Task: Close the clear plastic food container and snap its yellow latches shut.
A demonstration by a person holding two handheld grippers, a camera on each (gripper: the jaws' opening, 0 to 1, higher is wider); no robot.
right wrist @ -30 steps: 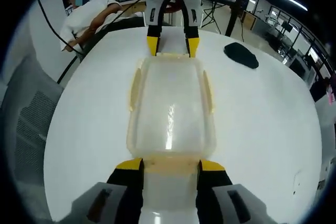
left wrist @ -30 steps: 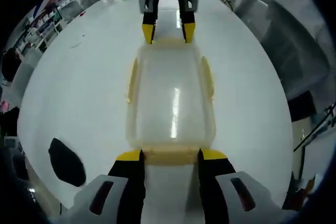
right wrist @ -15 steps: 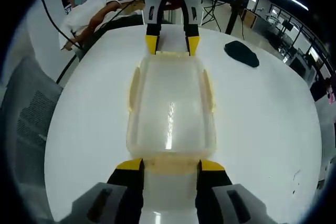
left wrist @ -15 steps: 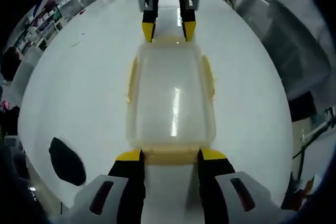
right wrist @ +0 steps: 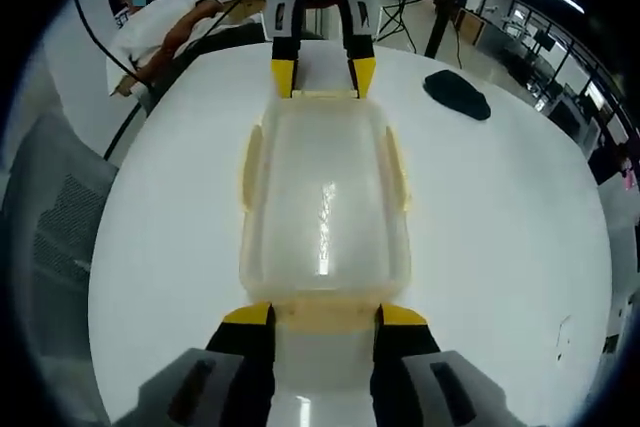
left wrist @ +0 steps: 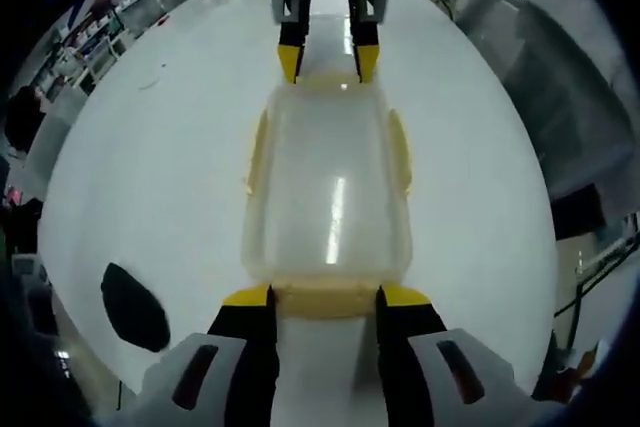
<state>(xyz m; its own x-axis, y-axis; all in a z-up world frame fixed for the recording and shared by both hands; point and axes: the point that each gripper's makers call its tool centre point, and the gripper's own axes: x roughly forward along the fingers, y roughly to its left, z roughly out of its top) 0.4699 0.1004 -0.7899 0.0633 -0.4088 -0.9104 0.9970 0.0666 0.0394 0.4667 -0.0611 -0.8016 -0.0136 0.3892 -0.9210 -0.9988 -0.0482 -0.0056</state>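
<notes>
Two grippers: one is placed at each short end of the container, facing the other across it.
Left gripper point(left wrist: 323, 294): seen at the bottom of the left gripper view, its yellow-tipped jaws are spread apart, one on either side of the near end latch point(left wrist: 325, 297).
Right gripper point(right wrist: 312, 314): seen at the bottom of the right gripper view, its jaws are likewise spread, flanking the end latch point(right wrist: 313, 317) on its side; whether the tips touch the plastic cannot be told.
Container point(left wrist: 328, 182): a clear plastic food box with its lid laid on top is set flat on the table, lengthwise between the two grippers; a streak of light is reflected on the lid.
Side latches: pale yellow flaps point(left wrist: 257, 153) are seen along both long sides, angled slightly outward from the box.
Table point(left wrist: 150, 167): a white round top is seen beneath everything.
Dark object point(right wrist: 457, 96): a black flat shape lies on the table, well apart from the container.
Background: a person in white point(right wrist: 160, 32) is seen beyond the table's far edge in the right gripper view.
</notes>
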